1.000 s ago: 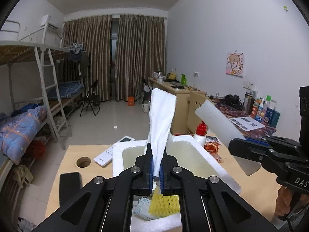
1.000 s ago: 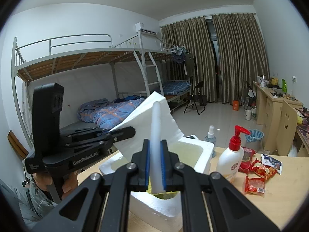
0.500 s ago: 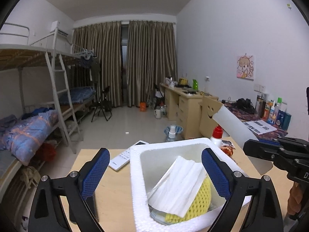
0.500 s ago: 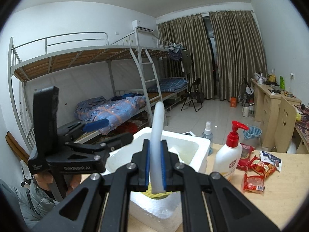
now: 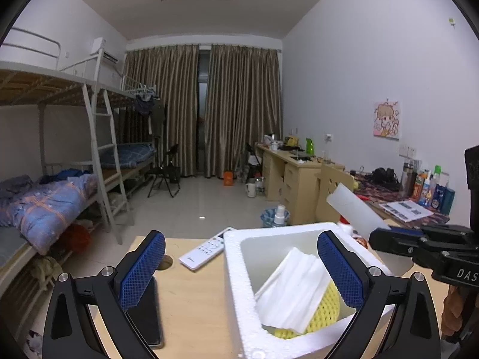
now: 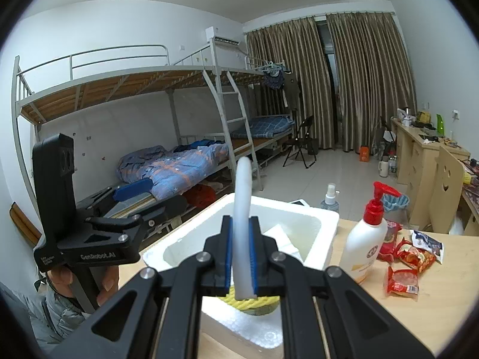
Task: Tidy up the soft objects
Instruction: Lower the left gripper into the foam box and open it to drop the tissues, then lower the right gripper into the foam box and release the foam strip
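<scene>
Left wrist view: the left gripper hangs over a wooden table, its jaws opening wide with two blue pads far apart and nothing pressed between them. One white foam box sits on the table beneath the right-hand pad. Inside it lie two soft things: one folded white foam sheet, resting tilted on top of one yellow foam net. One white remote control lies on the table just left of the box, and one dark phone lies flat below the left finger. At the right edge the right gripper enters the frame, clamped on one white foam strip that slants up and to the left above the box rim.

Right wrist view: the right gripper is closed on the white foam strip, which stands upright between its two blue pads and curves over at the top. The foam box lies directly beyond, with the folded sheet visible inside and the yellow net showing under the fingers. The left gripper is held by a hand at the left, beside the box. On the table to the right stand one white pump bottle with a red top and one small clear spray bottle, with four snack packets lying near the pump bottle.
</scene>
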Tool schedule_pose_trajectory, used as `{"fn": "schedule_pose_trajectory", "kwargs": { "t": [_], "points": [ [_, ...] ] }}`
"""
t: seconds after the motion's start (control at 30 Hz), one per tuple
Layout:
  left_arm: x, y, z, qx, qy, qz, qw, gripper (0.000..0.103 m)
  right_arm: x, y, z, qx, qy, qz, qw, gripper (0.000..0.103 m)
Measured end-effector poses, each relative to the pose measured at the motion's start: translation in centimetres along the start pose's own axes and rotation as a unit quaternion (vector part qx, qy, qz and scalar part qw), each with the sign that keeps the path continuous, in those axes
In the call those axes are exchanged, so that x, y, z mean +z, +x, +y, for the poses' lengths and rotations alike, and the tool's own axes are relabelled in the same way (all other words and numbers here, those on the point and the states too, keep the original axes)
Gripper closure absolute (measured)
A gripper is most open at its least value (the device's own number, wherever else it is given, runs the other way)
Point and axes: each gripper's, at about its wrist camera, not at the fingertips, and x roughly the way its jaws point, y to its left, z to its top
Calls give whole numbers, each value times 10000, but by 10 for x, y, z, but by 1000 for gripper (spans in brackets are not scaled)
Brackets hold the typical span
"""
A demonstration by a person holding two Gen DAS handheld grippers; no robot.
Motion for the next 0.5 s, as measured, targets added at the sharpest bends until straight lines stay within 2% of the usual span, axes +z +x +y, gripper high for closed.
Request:
{"fn": "schedule_pose_trajectory", "kwargs": {
  "t": [0.2, 0.5],
  "points": [
    [1, -7, 8, -67, -166, -123, 9998, 0, -1, 10, -4, -27, 26, 93, 9999, 90],
    [0, -1, 12, -28, -222, 17, 9997, 0, -2, 21, -1, -66, 1, 209, 9998, 90]
  ]
}}
